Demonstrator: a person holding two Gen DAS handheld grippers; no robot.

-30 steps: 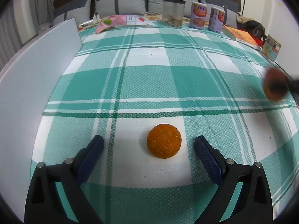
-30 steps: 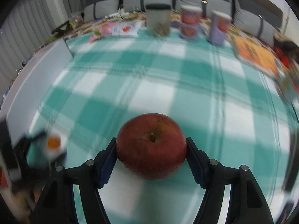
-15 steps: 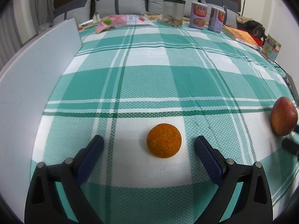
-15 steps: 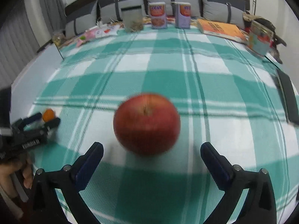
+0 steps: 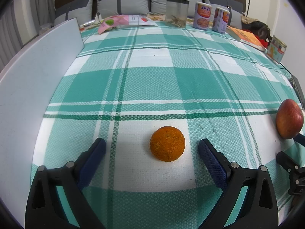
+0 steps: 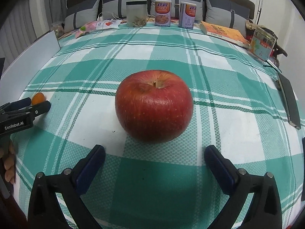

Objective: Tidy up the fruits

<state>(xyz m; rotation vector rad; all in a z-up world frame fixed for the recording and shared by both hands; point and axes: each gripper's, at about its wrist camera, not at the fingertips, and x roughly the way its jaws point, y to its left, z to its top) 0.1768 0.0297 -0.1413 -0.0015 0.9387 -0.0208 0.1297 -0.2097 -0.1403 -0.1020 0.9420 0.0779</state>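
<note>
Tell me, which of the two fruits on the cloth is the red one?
The apple, sitting in front of the right gripper. The other fruit, the orange by the left gripper, is smaller.

In the left wrist view we see the round red apple (image 5: pixel 289 119) only in part, its right side lost at the picture's edge. In the right wrist view the small orange mandarin (image 6: pixel 38 97) is half hidden behind the black left gripper (image 6: pixel 36 103). The print on the two far cylindrical tins (image 6: pixel 162 13) is too small for us to read.
</note>
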